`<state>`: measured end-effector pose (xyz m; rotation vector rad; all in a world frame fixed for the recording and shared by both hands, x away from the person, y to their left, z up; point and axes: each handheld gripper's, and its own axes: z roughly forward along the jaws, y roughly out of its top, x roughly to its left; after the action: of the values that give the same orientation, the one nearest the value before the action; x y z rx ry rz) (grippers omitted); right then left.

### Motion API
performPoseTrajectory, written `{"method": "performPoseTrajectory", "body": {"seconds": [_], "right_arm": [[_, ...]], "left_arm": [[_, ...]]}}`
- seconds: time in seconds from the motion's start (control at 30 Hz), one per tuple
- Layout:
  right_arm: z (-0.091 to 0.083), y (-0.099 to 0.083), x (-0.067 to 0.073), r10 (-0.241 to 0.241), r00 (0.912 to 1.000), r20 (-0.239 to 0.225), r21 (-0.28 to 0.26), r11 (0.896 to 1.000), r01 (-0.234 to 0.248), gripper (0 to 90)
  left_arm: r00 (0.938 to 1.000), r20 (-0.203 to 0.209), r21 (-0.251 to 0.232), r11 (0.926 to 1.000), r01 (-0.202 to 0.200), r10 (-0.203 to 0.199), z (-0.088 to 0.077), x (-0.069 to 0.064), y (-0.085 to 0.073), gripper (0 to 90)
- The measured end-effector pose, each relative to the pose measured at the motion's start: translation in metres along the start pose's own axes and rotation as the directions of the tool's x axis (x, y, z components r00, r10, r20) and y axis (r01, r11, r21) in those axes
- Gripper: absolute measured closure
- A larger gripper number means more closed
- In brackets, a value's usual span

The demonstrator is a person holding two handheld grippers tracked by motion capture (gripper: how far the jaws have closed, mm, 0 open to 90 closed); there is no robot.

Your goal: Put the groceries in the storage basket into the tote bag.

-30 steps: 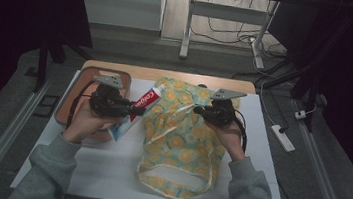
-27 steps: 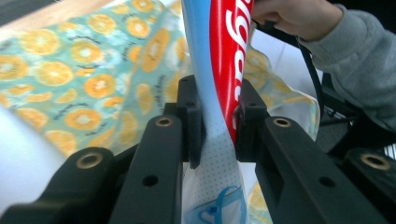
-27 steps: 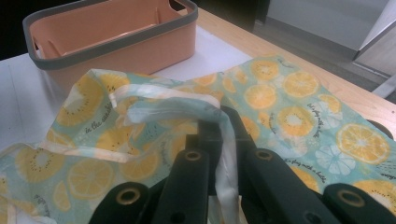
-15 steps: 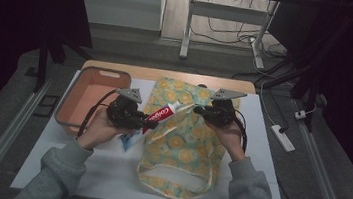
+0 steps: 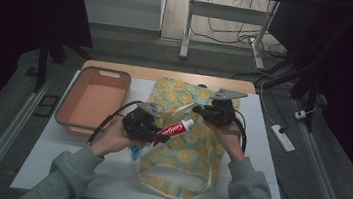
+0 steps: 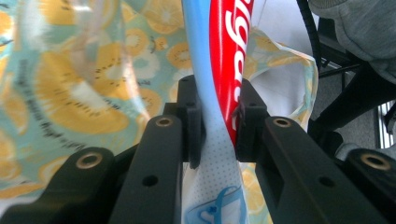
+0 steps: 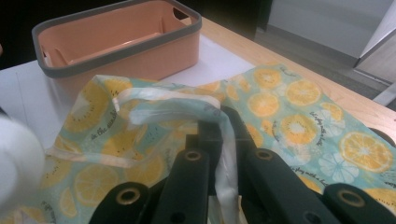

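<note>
- Nearest in the high view, two grey sleeves come in from the bottom edge, each forearm ending in a hand that carries a hand-held gripper.
- The left hand-held gripper (image 5: pixel 156 133) is clenched on a red, white and blue toothpaste tube (image 5: pixel 175 129); in the left gripper view the tube (image 6: pixel 224 70) runs up between the two black jaws, pinched near its flat crimped end.
- The tube lies tilted, its white cap pointing up and to the right toward the other gripper, above the lemon-print bag (image 5: pixel 183 155).
- The bag is a soft pouch of pale green cloth with yellow citrus slices; it lies flat on the white worktop (image 5: pixel 266 180), its near end rounded and close to the person.
- The right hand-held gripper (image 5: pixel 197 110) sits just beyond the tube's cap, a grey three-cornered plate on top of it.
- Its jaws are clamped on a clear plastic strip at the bag's opening; in the right gripper view that strip (image 7: pixel 224 172) rises between the jaws and loops over the printed cloth (image 7: pixel 289 121), lifting the edge of the bag.
- A blurred white shape, probably the tube's cap, sits at the left edge of the right gripper view.
- Farther back and to the left, a salmon-coloured bin (image 5: pixel 94 101) with a grey rim stands on the worktop, just beside the bag's far corner.
- Beyond it runs the worktop's wooden far edge.
</note>
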<state>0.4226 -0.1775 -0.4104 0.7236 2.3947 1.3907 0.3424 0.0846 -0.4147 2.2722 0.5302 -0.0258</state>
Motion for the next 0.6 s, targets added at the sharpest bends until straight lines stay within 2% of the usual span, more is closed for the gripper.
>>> {"method": "performPoseTrajectory", "body": {"seconds": [0.37, 0.5, 0.6], "right_arm": [[-0.002, 0.002, 0.002, 0.001, 1.0000, -0.002, -0.018, 1.000, -0.001, 89.3], [-0.003, 0.003, 0.003, 0.003, 1.0000, -0.005, -0.029, 1.000, -0.003, 89.4], [-0.005, 0.004, 0.003, 0.005, 0.9999, -0.009, -0.040, 0.999, -0.005, 89.3]], "left_arm": [[0.9999, 0.010, 0.015, 0.9998, -0.009, 0.009, 0.013, -0.003, 0.005, 75.5], [0.9998, -0.014, 0.036, 0.9993, -0.013, 0.013, 0.020, -0.002, 0.006, 75.5], [0.9998, -0.017, 0.040, 0.9992, -0.005, 0.006, 0.025, -0.001, 0.008, 75.5]]}}
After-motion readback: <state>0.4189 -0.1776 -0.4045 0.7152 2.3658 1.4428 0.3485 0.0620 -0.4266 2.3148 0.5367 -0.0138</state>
